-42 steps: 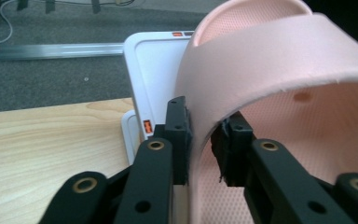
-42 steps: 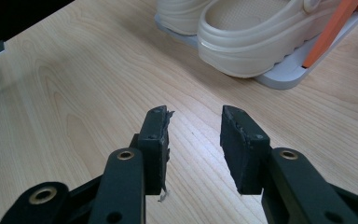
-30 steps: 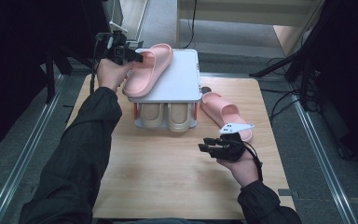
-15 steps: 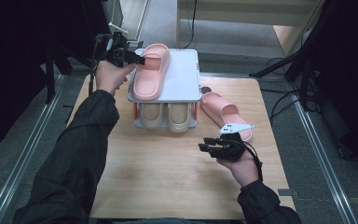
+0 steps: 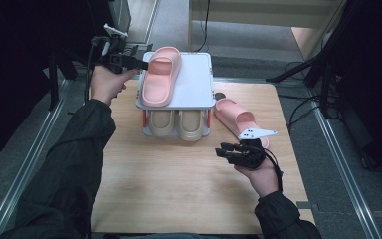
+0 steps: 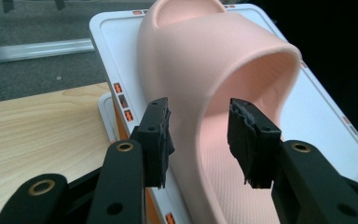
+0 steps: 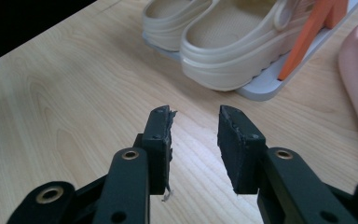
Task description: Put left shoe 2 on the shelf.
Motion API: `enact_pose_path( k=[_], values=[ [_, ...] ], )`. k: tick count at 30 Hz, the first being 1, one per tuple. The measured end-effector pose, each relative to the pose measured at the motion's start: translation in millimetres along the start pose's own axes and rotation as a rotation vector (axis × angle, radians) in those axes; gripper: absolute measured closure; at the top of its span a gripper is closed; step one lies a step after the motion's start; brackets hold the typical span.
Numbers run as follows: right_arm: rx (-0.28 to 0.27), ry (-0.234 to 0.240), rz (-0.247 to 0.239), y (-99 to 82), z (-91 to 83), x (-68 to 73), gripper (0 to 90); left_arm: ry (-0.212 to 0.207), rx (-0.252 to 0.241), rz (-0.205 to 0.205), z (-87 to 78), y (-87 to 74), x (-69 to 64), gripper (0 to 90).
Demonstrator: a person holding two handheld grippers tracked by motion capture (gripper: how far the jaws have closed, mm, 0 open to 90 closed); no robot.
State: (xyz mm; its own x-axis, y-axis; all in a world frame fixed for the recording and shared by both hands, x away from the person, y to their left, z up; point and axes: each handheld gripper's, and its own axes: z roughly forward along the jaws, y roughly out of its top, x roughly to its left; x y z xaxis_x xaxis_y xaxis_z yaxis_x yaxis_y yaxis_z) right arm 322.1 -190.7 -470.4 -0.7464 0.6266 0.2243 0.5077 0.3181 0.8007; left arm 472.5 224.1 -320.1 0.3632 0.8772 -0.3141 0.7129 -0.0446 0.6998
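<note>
A pink slipper [image 5: 160, 75] lies flat on the white top of a small shoe rack [image 5: 196, 82]. My left gripper [image 5: 140, 64] is at its left edge. In the left gripper view the slipper [image 6: 214, 60] has its side wall between the open jaws of the left gripper [image 6: 198, 135], which have just been opening; the pads stand off it. A second pink slipper [image 5: 236, 117] lies on the table right of the rack. My right gripper [image 5: 222, 152] hovers low in front of it, open, its jaws having just closed a little with nothing between them [image 7: 194, 140].
Two beige clogs [image 5: 176, 123] sit on the rack's lower shelf, close ahead in the right gripper view [image 7: 233, 42], beside an orange post [image 7: 324, 28]. The wooden table [image 5: 179, 189] stretches bare toward the person. Dark stands and cables flank the table.
The slipper, earlier held tilted over the rack's left edge, now lies flat on the rack top. The left gripper has drawn back to the left. The right hand has stayed put.
</note>
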Motion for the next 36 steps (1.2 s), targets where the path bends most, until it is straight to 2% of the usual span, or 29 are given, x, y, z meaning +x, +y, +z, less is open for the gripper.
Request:
enact_pose_path(
  k=[2, 5, 9, 12, 15, 17, 20, 22, 24, 30, 34, 36],
  values=[
    [-0.011, -0.007, -0.004, 0.8, -0.5, -2.8, 68.5, 0.000, 0.000, 0.012, -7.4, -4.2, 1.0, 57.6],
    [0.002, -0.041, -0.016, 2.4, -0.1, -8.0, 71.3, 0.000, -0.003, 0.023, -17.1, -11.7, 4.0, 56.8],
    [0.004, -0.057, 0.008, 3.5, 0.5, -18.2, 78.2, 0.006, -0.008, 0.035, -26.5, -23.1, 9.9, 55.6],
    [0.000, -0.081, 0.028, 4.6, -1.0, -25.3, 84.9, 0.003, -0.029, 0.032, -29.4, -33.5, 16.6, 54.8],
    [0.002, -0.136, 0.043, 6.4, -1.8, -34.7, 90.0, -0.002, -0.030, 0.013, -30.8, -44.1, 25.3, 54.6],
    [0.005, -0.149, 0.075, 6.4, -1.8, -43.8, 90.0, 0.003, -0.028, 0.012, -32.0, -50.9, 29.8, 54.0],
    [-0.002, -0.169, 0.091, 7.5, -2.2, -55.8, 90.0, 0.004, -0.027, 0.015, -34.3, -60.6, 33.7, 53.2],
    [-0.010, -0.182, 0.094, 8.5, -2.1, -63.7, 90.0, 0.002, -0.014, 0.029, -33.3, -67.6, 33.9, 52.3],
    [-0.008, -0.199, 0.091, 8.6, 0.0, -71.3, 90.0, 0.023, -0.001, 0.059, -32.2, -75.6, 32.9, 52.7],
    [0.003, -0.226, 0.100, 9.1, 6.6, -94.8, 90.0, -0.009, -0.008, 0.046, -33.0, -99.9, 32.8, 52.0],
    [0.017, -0.246, 0.151, 6.1, 9.1, -111.6, 90.0, -0.024, -0.022, 0.036, -35.3, -115.3, 31.1, 51.1],
    [0.024, -0.252, 0.153, 5.3, 11.1, -116.6, 90.0, -0.029, -0.022, 0.029, -36.1, -122.7, 31.9, 50.5]
  ],
)
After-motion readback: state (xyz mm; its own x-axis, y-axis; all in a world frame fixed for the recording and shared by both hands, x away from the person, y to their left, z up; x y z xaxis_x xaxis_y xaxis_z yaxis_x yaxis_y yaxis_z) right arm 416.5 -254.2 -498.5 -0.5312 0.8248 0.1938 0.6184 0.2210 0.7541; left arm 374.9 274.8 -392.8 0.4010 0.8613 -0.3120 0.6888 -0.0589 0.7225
